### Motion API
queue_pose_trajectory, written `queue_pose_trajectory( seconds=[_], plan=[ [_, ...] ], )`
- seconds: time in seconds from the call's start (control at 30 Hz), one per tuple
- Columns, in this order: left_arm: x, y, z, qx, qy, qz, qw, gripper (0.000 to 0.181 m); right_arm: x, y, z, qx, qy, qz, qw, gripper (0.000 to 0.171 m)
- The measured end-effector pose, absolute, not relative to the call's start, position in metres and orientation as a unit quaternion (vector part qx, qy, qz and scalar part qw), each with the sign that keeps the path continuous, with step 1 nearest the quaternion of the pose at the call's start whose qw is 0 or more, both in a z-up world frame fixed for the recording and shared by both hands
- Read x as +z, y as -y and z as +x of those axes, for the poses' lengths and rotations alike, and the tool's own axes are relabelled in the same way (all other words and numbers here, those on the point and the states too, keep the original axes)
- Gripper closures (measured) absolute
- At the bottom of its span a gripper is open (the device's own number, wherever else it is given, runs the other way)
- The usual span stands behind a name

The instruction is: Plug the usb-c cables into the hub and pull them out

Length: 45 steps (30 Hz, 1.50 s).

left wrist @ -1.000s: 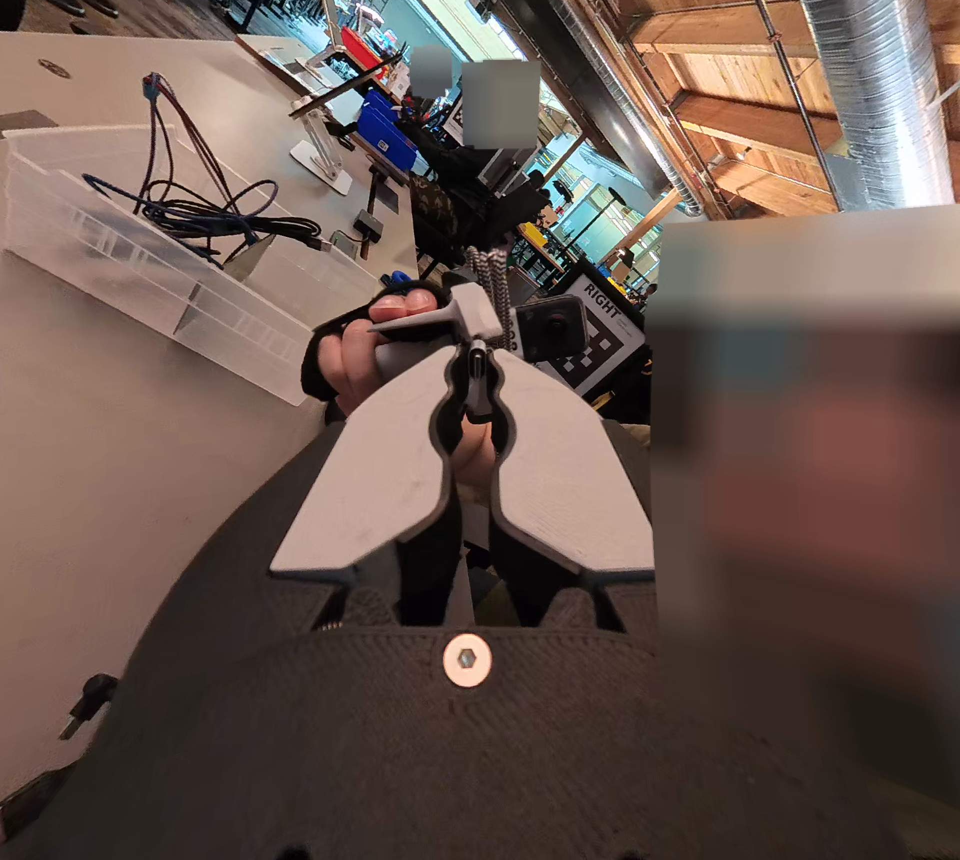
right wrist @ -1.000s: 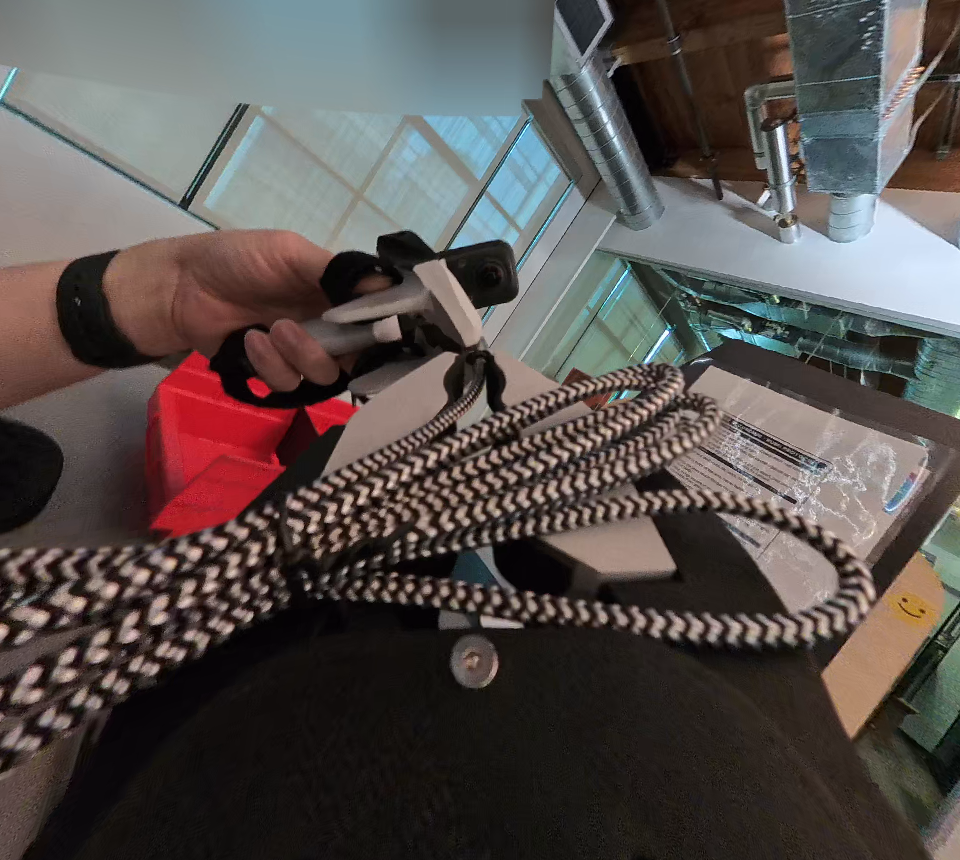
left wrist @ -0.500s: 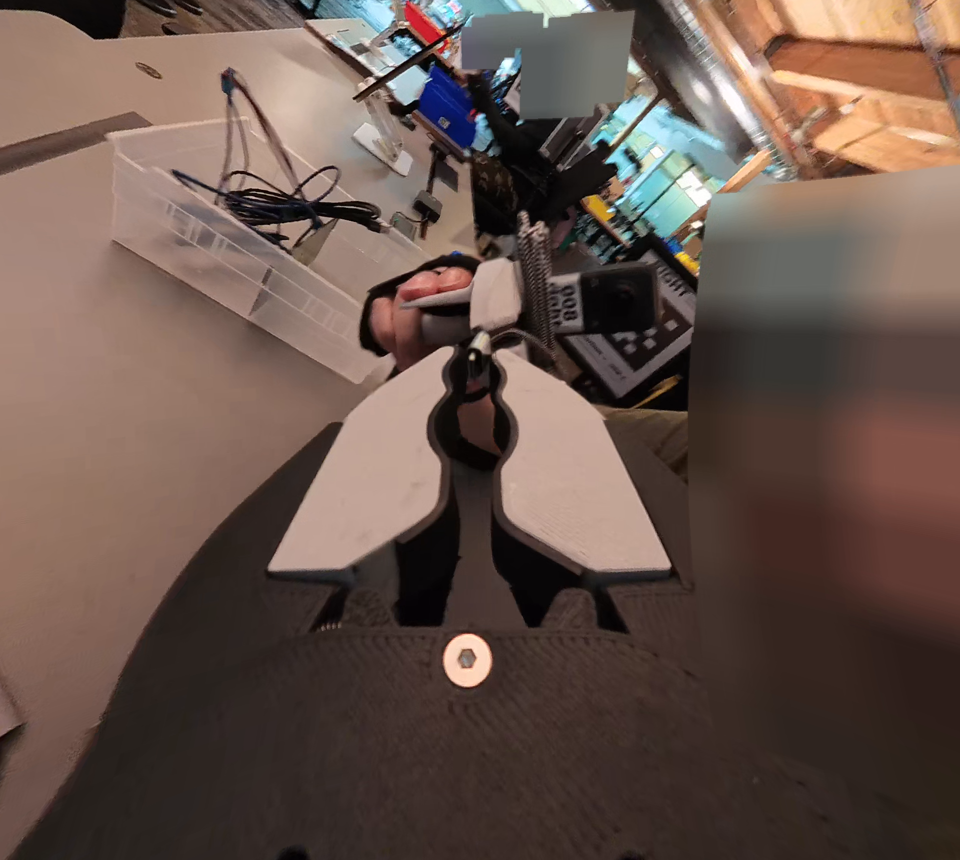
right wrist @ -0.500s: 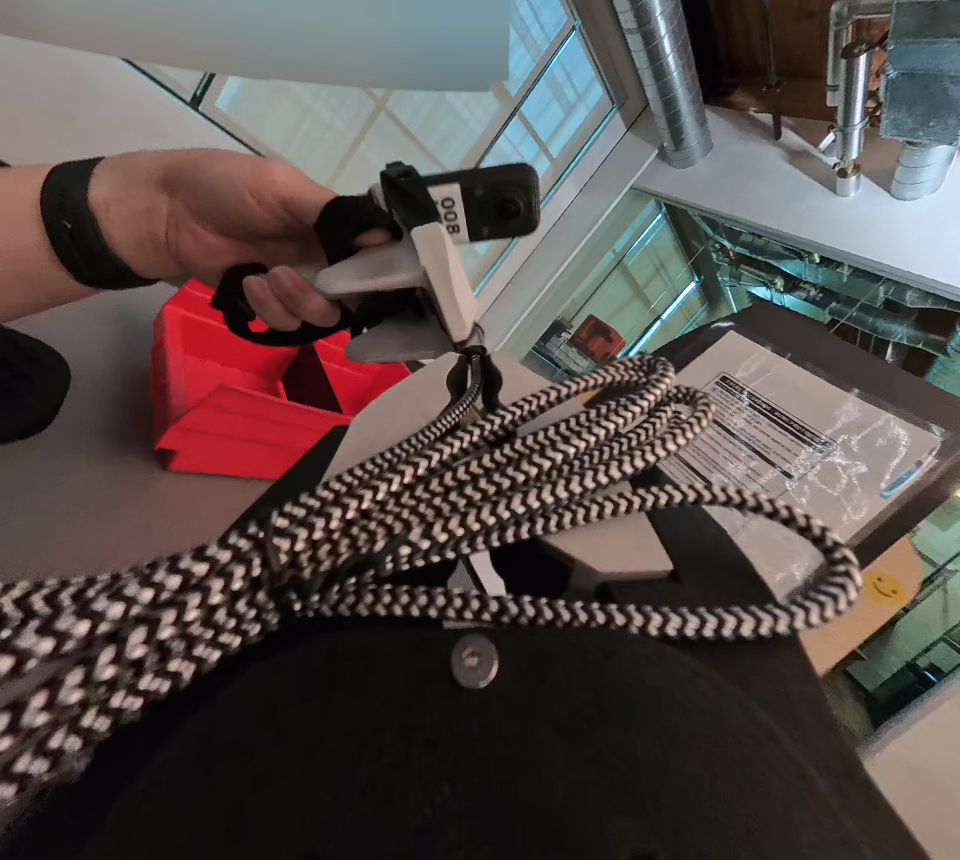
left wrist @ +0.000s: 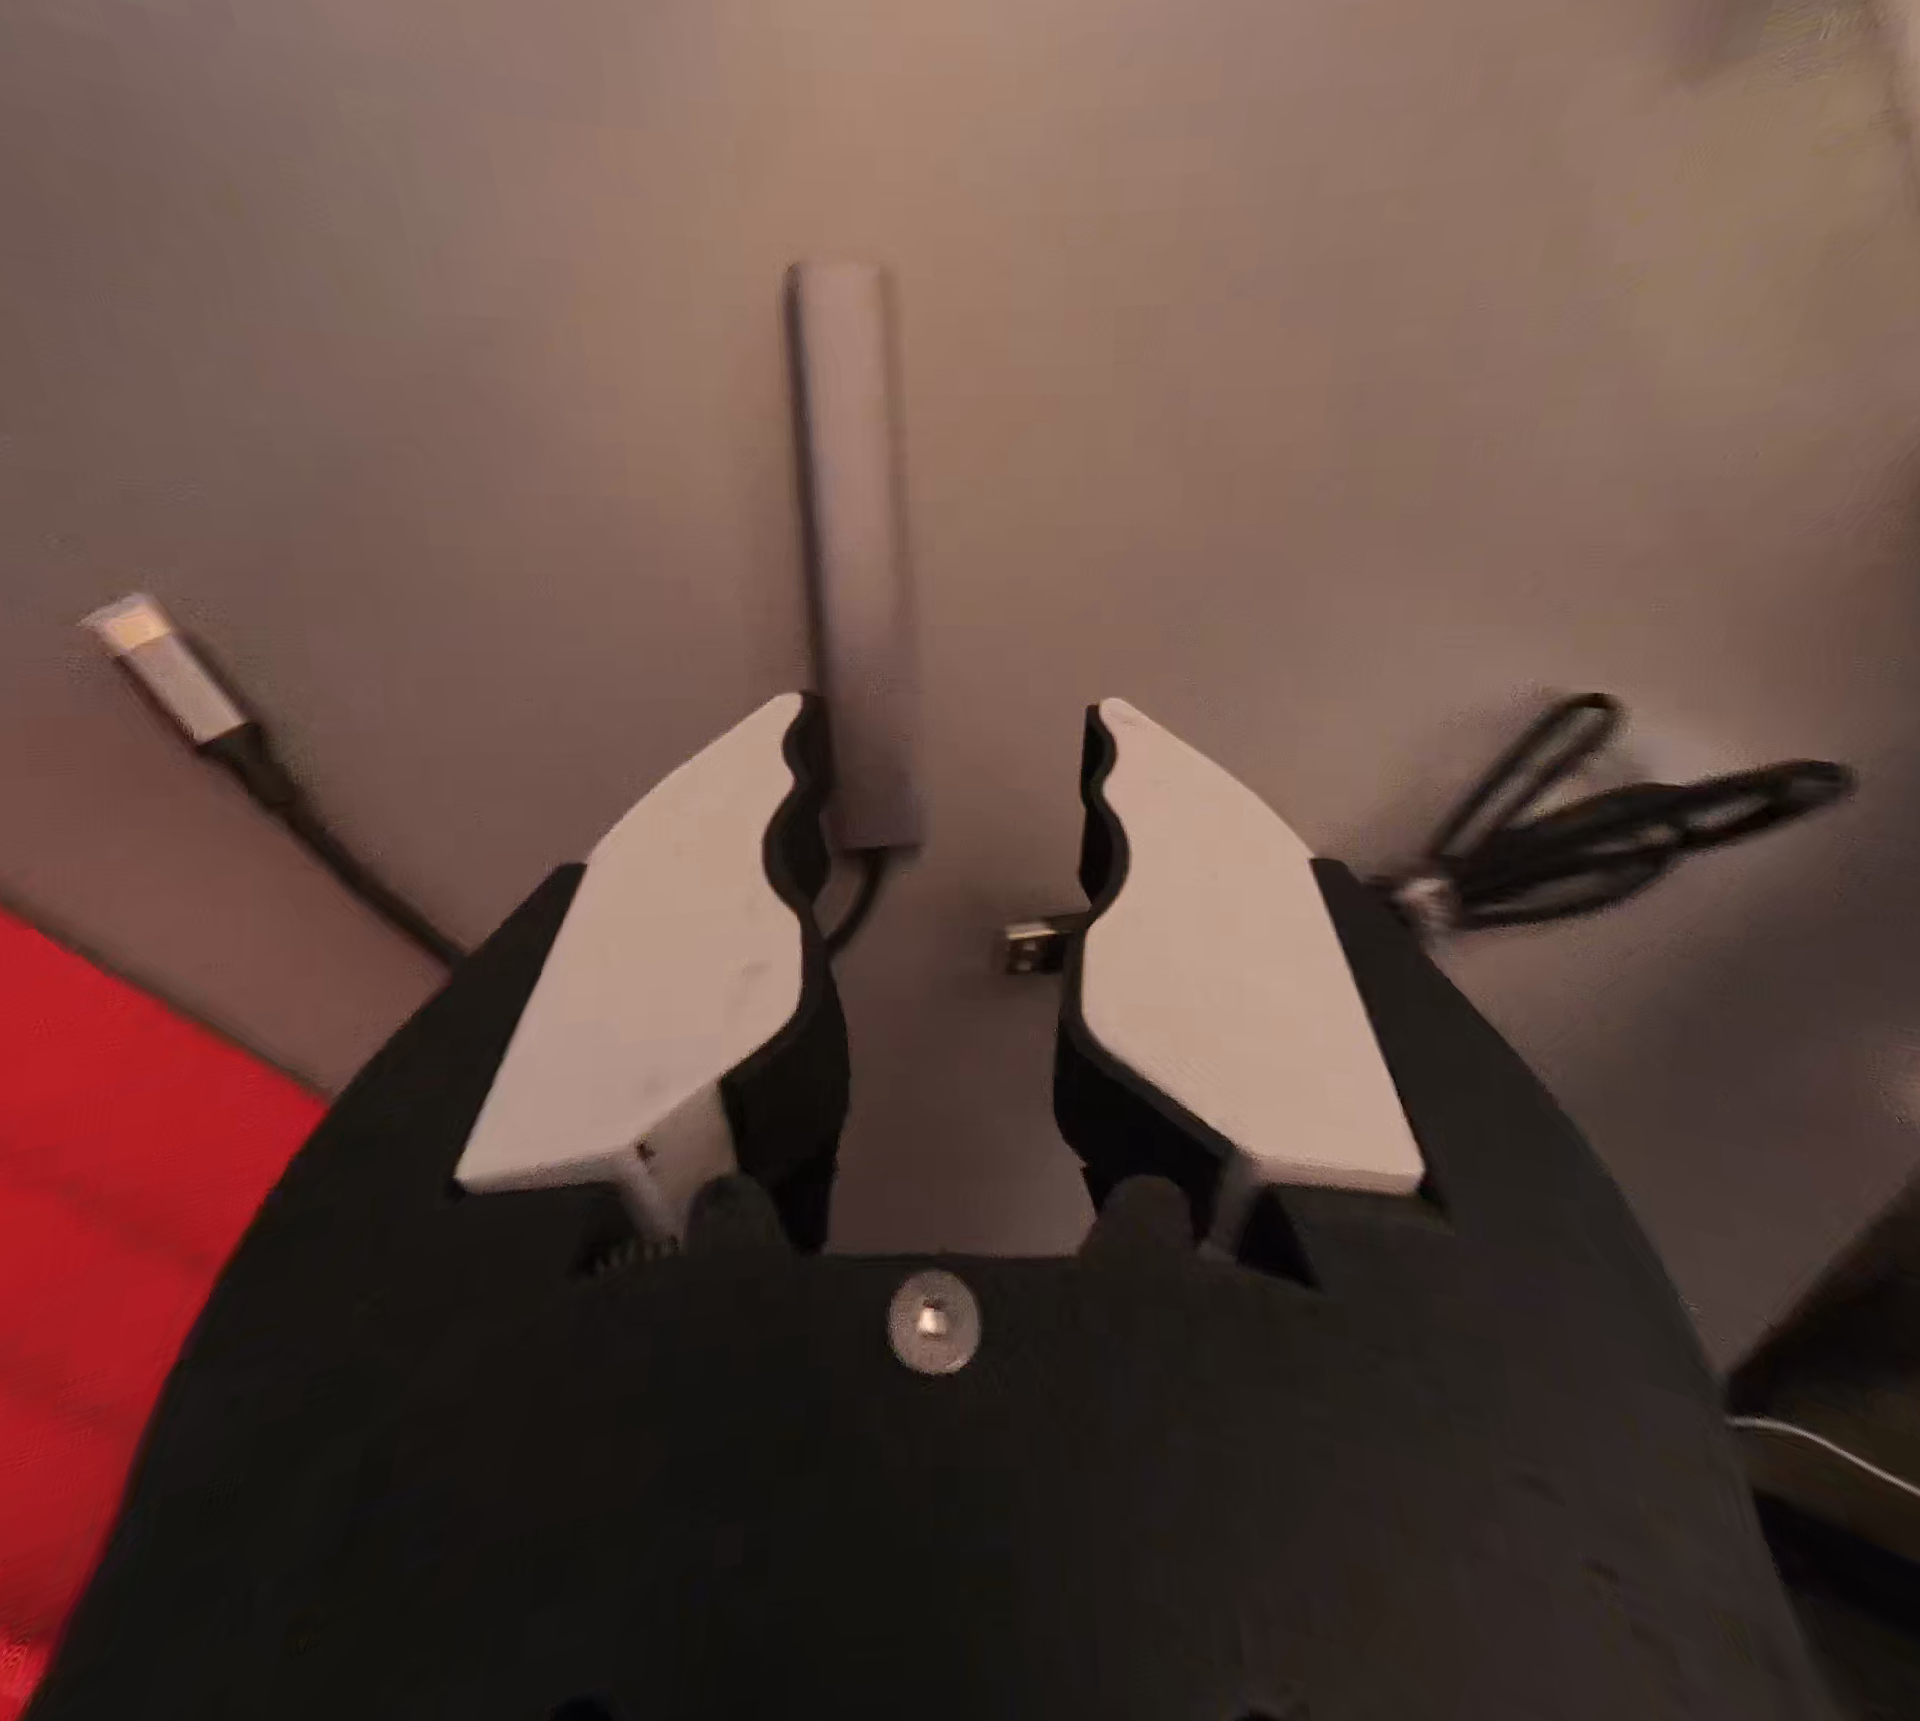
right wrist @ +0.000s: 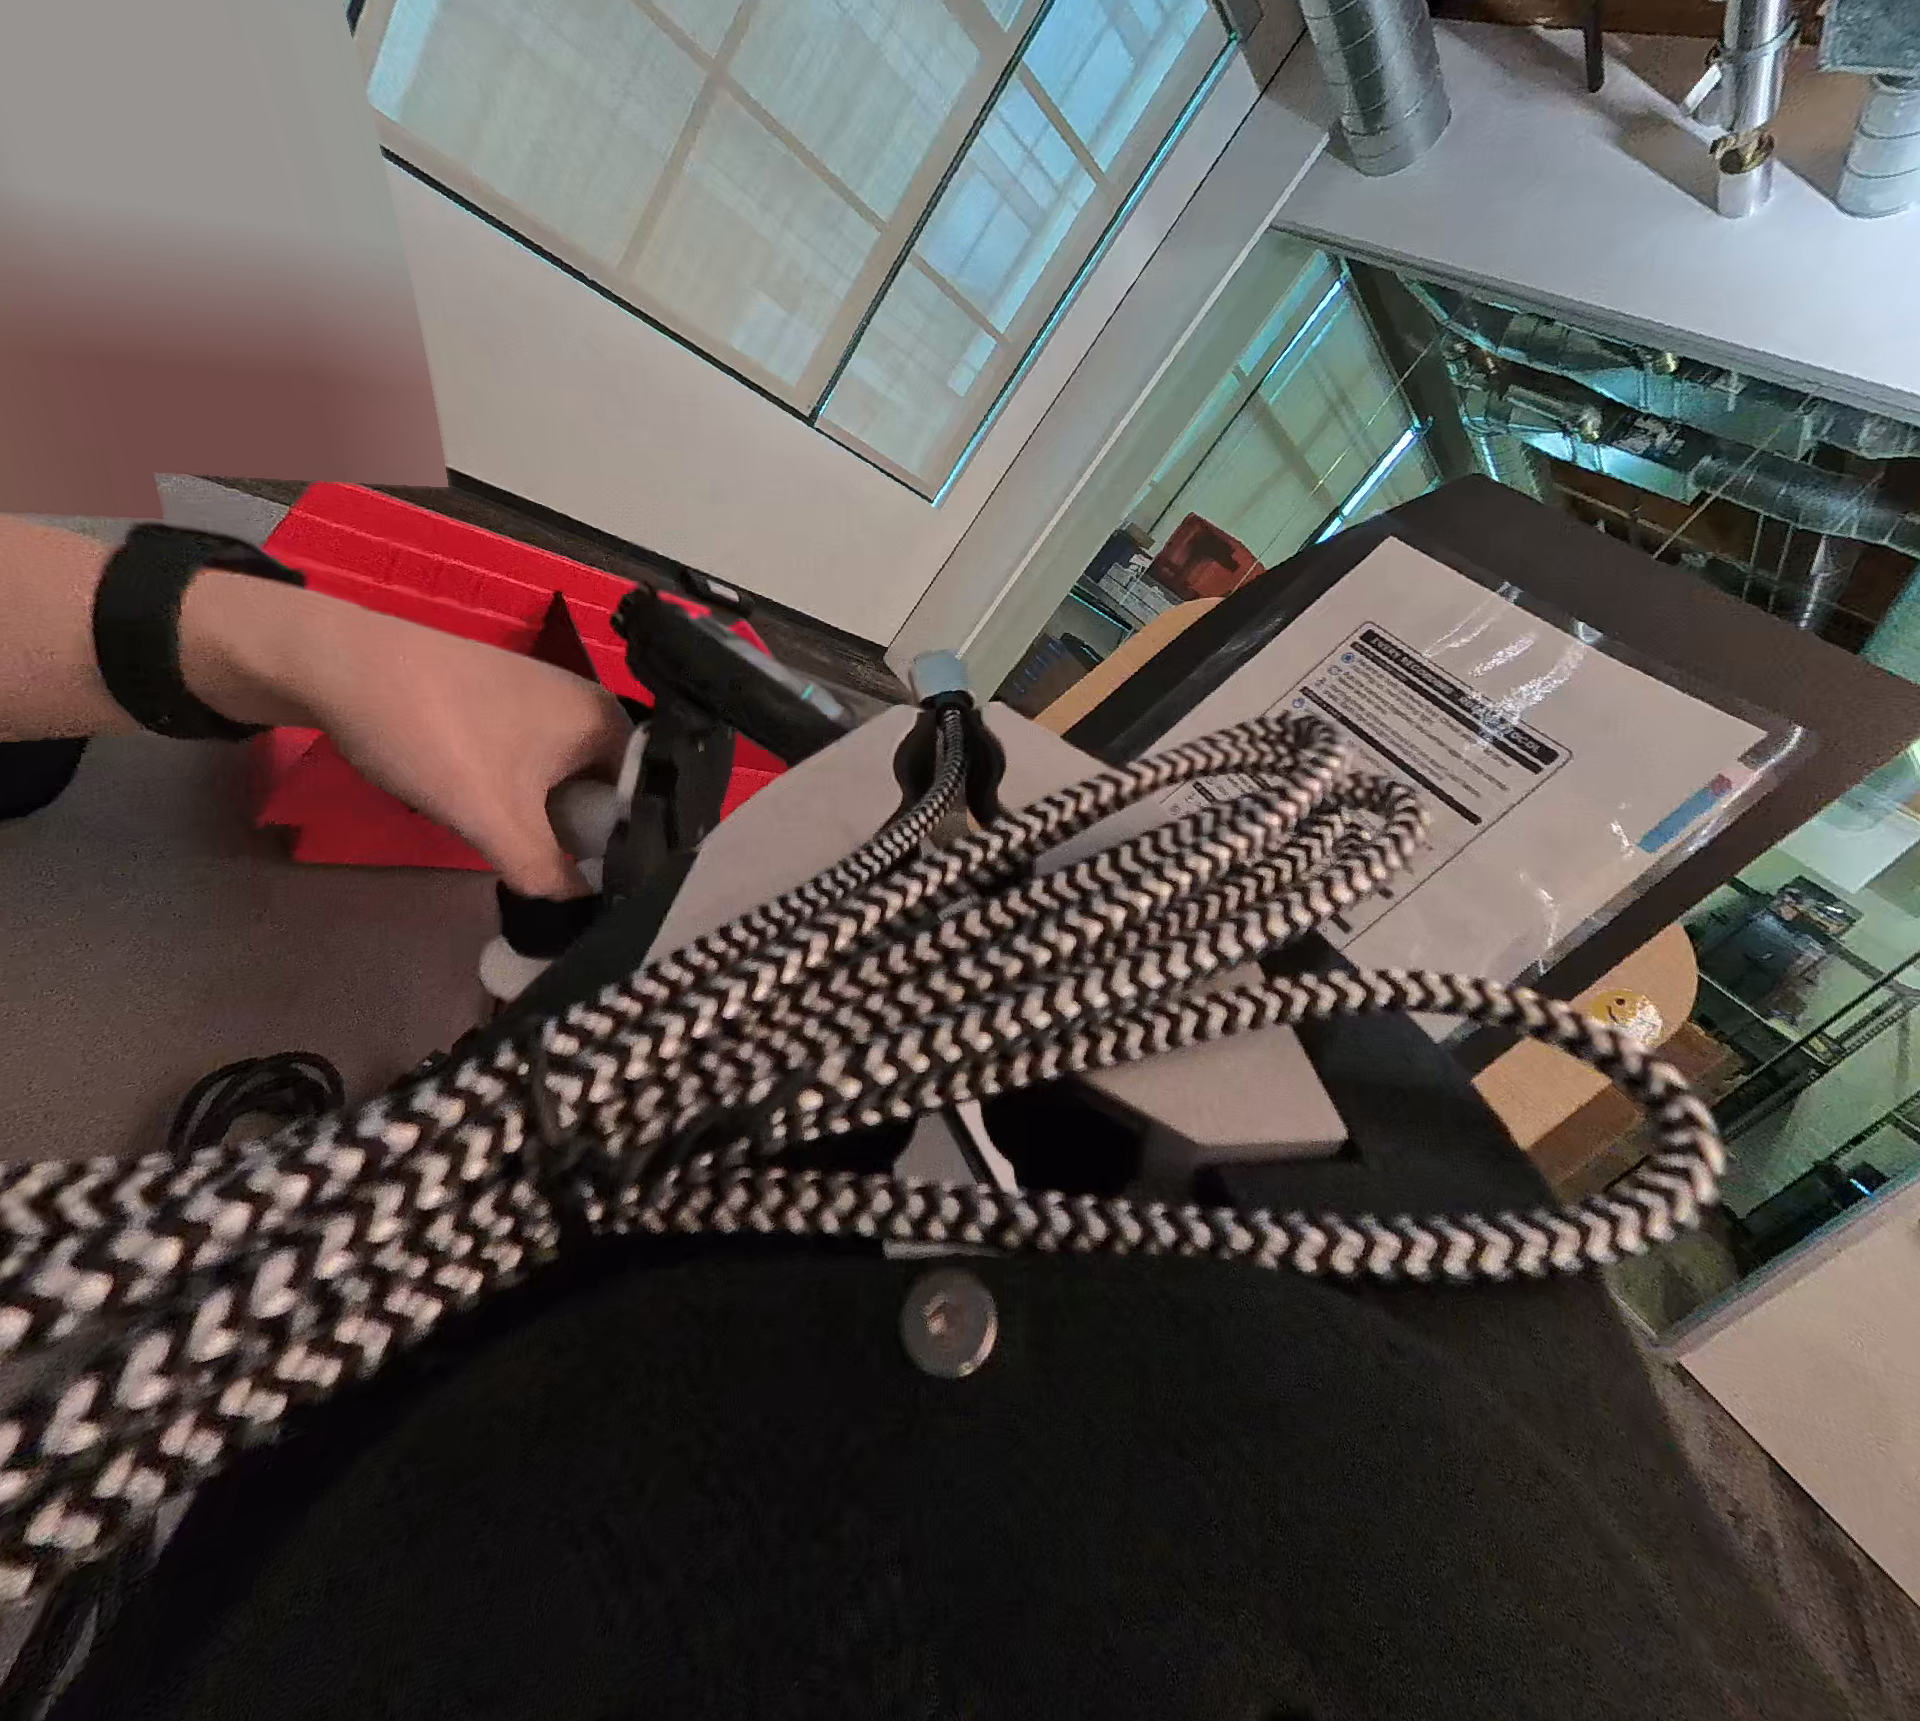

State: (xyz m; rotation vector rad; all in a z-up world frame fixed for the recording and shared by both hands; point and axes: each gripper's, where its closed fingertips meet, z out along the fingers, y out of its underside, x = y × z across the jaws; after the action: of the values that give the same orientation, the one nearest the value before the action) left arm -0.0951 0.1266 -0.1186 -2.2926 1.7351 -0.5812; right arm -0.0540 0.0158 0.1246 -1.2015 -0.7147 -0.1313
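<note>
Grey-beige tabletop (left wrist: 1247, 321) under the left gripper (left wrist: 945, 726), jaws spread wide and holding nothing. Slim grey metal hub (left wrist: 854, 549) flat on the surface, near end between the fingertips, close against the left finger. Silver-tipped plug on a dark cable (left wrist: 182, 695) off to the left; small metal connector (left wrist: 1034, 944) by the right finger; bundled black cable (left wrist: 1621, 830) farther right. Red plastic bin (right wrist: 416, 591) at the edge. Right gripper (right wrist: 940, 726) raised toward windows, clamped on the black-and-white braided usb-c cable (right wrist: 1039, 975), coils draped over it.
</note>
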Motion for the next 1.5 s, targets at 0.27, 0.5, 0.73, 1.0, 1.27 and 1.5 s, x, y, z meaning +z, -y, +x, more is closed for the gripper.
queue_pose_trajectory(
  seconds=[0.27,0.5,0.73,1.0,1.27,1.5],
  plan=[
    [-0.156,-0.137,-0.112,-0.111,-0.599,-0.791,0.065,0.136,0.127,-0.015,-0.055,-0.06,0.335,-0.555,0.76,0.165],
    [-0.161,-0.141,-0.116,-0.07,-0.629,-0.769,0.091,0.141,0.135,-0.011,-0.05,-0.069,0.326,-0.551,0.765,0.165],
    [-0.161,-0.13,-0.106,-0.1,-0.648,-0.749,0.096,0.159,0.128,-0.015,-0.049,-0.065,0.327,-0.562,0.757,0.165],
    [-0.124,-0.118,-0.094,-0.233,-0.595,-0.764,0.087,0.16,0.087,-0.043,-0.037,-0.046,0.311,-0.646,0.696,0.165],
    [-0.046,-0.094,-0.082,-0.5,-0.506,-0.702,0.045,0.16,0.07,-0.063,-0.026,-0.098,0.264,-0.664,0.692,0.165],
    [0.032,-0.083,-0.082,-0.69,-0.425,-0.585,0.041,0.16,0.084,-0.055,-0.045,-0.16,0.292,-0.626,0.705,0.165]
  ],
)
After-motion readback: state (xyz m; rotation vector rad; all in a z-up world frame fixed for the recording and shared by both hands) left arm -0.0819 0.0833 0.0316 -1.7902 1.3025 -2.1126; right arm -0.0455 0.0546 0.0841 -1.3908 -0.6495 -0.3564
